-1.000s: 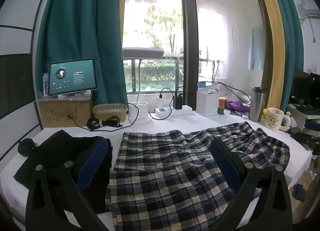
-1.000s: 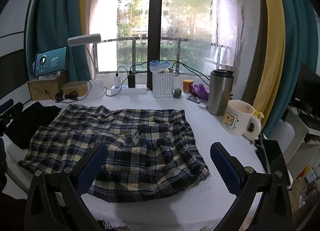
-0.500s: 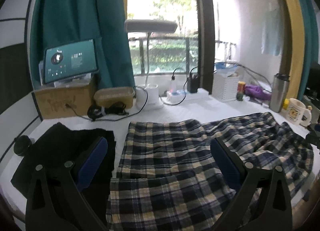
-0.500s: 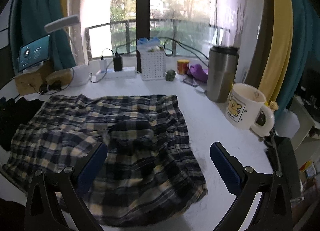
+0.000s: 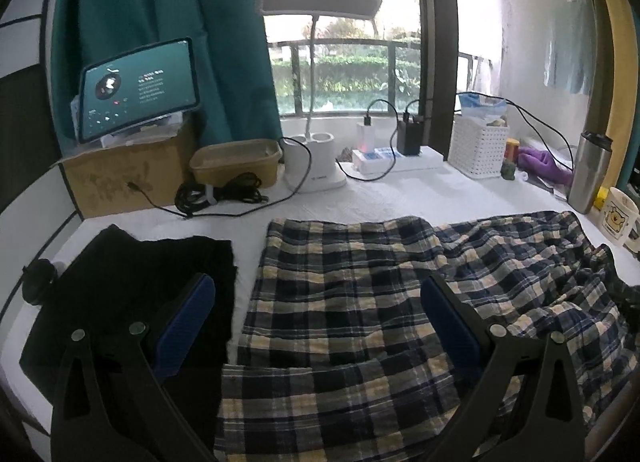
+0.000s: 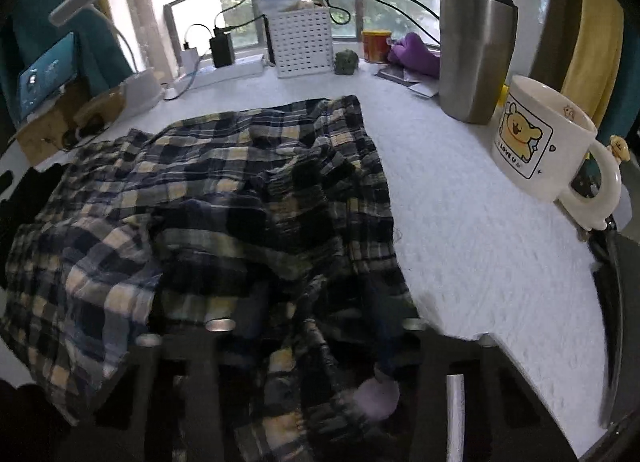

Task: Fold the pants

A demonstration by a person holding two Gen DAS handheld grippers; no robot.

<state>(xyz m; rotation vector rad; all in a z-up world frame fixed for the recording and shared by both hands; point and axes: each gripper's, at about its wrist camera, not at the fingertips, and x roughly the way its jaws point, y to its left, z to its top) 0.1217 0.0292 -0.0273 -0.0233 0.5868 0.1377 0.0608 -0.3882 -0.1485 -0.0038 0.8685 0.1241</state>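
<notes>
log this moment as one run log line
right gripper: just closed on plaid pants hem | left gripper: open above pants | fold: not started

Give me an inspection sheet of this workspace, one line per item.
Surface: white textured table cover, bare at the right.
Job's things: plaid pants spread out, rumpled at the right end.
Clutter: black garment, bear mug, steel tumbler, white basket, tablet on cardboard box, desk lamp.
Grippers: left gripper open above the pants; right gripper just closed, fingers bunching plaid cloth.
Cables: coiled black cable; chargers in power strip.
Surroundings: window, teal curtain.
</notes>
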